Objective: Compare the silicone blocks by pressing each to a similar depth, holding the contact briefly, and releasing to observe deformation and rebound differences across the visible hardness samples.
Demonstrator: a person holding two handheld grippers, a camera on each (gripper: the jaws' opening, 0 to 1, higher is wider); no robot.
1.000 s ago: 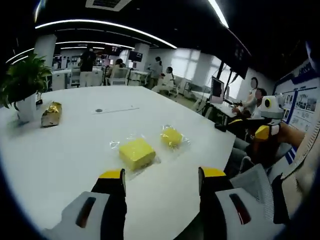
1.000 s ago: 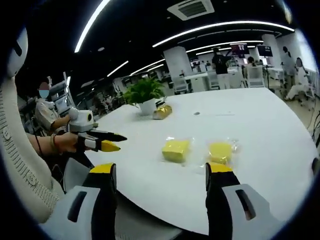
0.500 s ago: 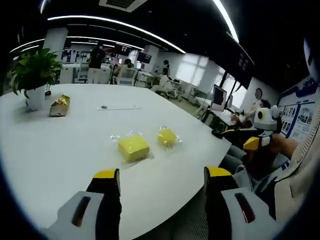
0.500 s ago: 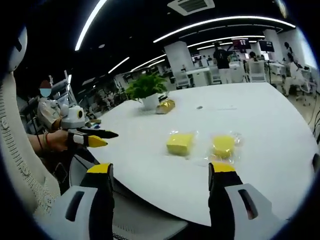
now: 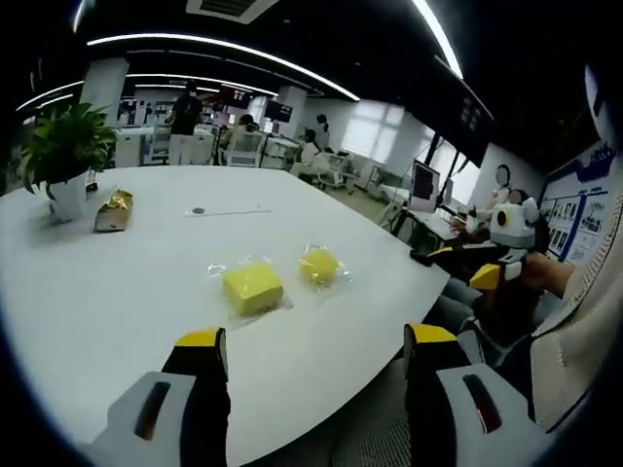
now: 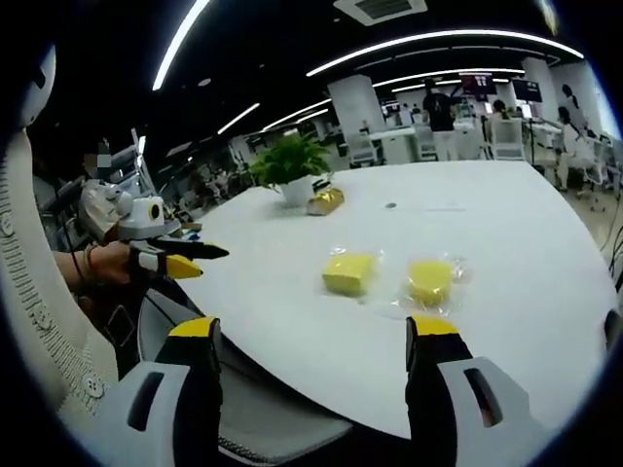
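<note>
While both silicone blocks lie untouched in clear wrappers on the white table point(image 5: 117, 292), the square block point(image 5: 252, 287) sits at 12 o'clock ahead of my left gripper point(image 5: 316, 345), the rounder block point(image 5: 319, 265) just beside it at 1 o'clock. My left gripper's jaws stand wide apart, well short of them. My right gripper point(image 6: 316, 331) is likewise spread, off the table's edge. A potted plant point(image 5: 60, 156) stands at 10 o'clock.

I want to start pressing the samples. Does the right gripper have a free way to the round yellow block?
Probably yes. The right gripper is open and held back off the table edge, and nothing stands on the white table between it and the round yellow block.
</note>
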